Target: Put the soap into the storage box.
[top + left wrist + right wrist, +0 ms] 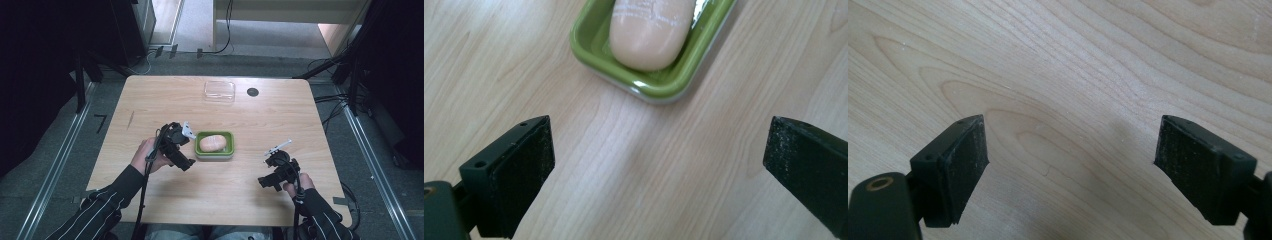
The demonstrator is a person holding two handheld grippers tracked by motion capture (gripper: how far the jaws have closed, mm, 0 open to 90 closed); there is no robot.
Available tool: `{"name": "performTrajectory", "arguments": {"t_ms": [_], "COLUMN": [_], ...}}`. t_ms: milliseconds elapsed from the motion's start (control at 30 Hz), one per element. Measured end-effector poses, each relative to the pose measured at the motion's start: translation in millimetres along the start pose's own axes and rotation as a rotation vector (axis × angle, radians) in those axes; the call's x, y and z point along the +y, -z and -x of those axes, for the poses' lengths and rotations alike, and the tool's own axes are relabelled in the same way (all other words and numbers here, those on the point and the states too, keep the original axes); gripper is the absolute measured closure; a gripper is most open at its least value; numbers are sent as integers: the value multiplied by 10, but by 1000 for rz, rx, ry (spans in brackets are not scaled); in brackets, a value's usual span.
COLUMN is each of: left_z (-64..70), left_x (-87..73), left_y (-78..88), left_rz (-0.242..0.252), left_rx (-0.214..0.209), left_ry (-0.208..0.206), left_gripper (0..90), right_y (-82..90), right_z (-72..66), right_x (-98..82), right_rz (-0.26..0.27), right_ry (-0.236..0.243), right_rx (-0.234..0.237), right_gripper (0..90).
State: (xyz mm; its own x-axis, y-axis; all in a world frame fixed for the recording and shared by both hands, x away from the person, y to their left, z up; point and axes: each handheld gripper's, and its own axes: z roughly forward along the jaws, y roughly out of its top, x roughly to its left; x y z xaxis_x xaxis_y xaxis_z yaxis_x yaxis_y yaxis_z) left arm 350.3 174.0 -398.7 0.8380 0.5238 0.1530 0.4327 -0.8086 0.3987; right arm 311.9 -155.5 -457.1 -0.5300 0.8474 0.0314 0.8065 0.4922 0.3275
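A green dish sits mid-table with a pale pink bar of soap in it. In the left gripper view the dish and the soap lie just ahead of the jaws. My left gripper is open, right beside the dish's left side, with nothing between its fingers. My right gripper is also open, hovering over bare wood to the right of the dish, and its fingers hold nothing.
A clear plastic lid or container rests near the table's far edge, with a black round spot beside it. The wooden table has rounded corners. Cables and dark stands surround it on the floor.
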Motion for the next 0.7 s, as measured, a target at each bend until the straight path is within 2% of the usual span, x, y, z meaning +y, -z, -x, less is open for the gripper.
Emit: {"name": "performTrajectory", "arguments": {"t_ms": [300,600,700], "left_z": [5,2,-5], "left_x": [-224,-499,-547], "left_y": [28,-20,-38], "left_rz": [-23,-53,-68], "left_rx": [6,-1,0], "left_ry": [23,63,70], "left_gripper": [10,10,10], "right_y": [-1,-3,-2], "right_z": [-4,-3,-4], "right_x": [1,-1,-1], "right_rz": [0,-2,-1], "right_ry": [2,7,9], "right_rx": [-2,0,-1], "right_gripper": [141,140,141]}}
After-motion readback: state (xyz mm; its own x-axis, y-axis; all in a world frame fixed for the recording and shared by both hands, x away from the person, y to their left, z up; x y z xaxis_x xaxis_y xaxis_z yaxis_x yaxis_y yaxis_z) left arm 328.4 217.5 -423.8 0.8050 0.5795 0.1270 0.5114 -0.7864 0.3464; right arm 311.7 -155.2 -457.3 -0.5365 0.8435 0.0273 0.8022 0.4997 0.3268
